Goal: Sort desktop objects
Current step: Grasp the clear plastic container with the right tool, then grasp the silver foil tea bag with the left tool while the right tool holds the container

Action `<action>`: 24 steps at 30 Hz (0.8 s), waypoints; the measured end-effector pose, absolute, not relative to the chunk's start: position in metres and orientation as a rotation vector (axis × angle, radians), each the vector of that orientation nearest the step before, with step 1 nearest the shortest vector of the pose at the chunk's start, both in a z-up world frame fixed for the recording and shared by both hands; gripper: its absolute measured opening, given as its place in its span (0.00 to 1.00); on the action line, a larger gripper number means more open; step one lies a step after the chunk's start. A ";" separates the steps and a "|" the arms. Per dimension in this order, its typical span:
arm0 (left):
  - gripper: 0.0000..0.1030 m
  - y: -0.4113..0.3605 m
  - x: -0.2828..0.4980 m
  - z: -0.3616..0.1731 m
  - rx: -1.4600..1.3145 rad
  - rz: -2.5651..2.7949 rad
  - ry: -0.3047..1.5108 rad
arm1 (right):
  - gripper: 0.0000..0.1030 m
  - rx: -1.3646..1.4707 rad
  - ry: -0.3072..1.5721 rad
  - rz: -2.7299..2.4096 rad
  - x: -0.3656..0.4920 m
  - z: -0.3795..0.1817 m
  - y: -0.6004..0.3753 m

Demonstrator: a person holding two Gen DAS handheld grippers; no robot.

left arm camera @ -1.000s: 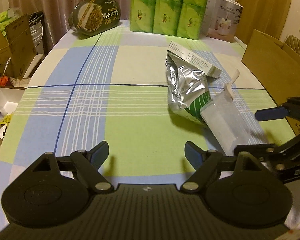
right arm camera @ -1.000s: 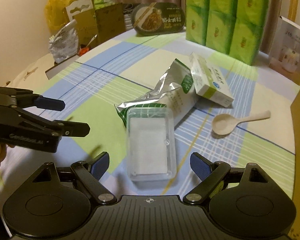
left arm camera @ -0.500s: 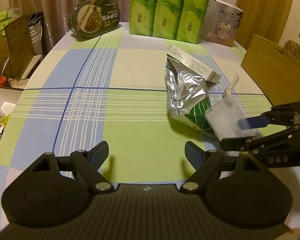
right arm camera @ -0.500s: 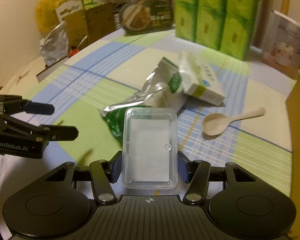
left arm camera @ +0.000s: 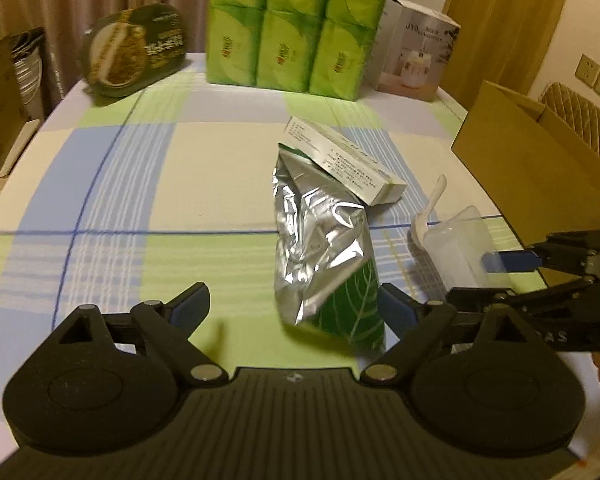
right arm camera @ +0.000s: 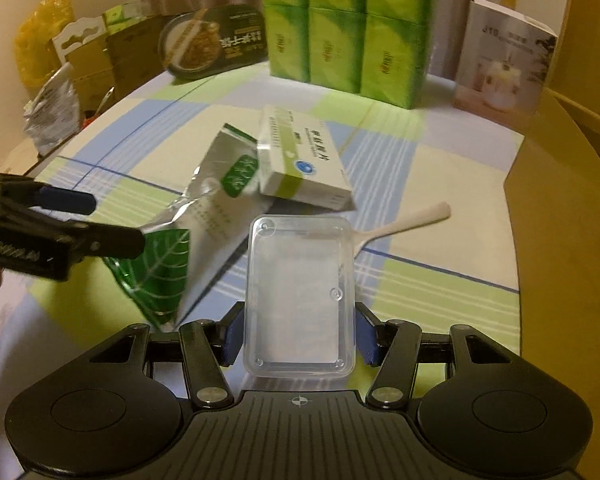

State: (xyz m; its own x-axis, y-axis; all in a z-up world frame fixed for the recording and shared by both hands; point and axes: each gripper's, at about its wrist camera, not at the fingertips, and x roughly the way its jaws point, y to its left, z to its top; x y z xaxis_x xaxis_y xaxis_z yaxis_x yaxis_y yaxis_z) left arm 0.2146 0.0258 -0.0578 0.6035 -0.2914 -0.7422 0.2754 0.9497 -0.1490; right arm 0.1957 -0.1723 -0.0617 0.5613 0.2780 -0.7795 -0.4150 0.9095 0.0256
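**Clear tray gripped, foil bag next**

On the left, left gripper (left arm camera: 294, 306) is opening, nothing between its jaws, nearing foil bag (left arm camera: 320, 240). Right gripper (right arm camera: 300, 334) clamps clear tray (right arm camera: 300, 296); the smooth plastic may slip out if tilted

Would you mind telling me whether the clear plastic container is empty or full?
Empty: the clear plastic container, held in the right tongs, shows only the tablecloth through its walls.
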 end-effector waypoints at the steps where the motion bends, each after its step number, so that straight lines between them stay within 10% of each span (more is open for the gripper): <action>1: 0.86 0.022 0.221 -0.060 -0.015 -0.333 0.871 | 0.51 -0.165 0.886 0.406 0.197 -0.062 -0.174; 24: 0.74 -0.043 0.285 -0.085 0.168 -0.369 0.987 | 0.51 -0.149 0.894 0.370 0.205 -0.067 -0.187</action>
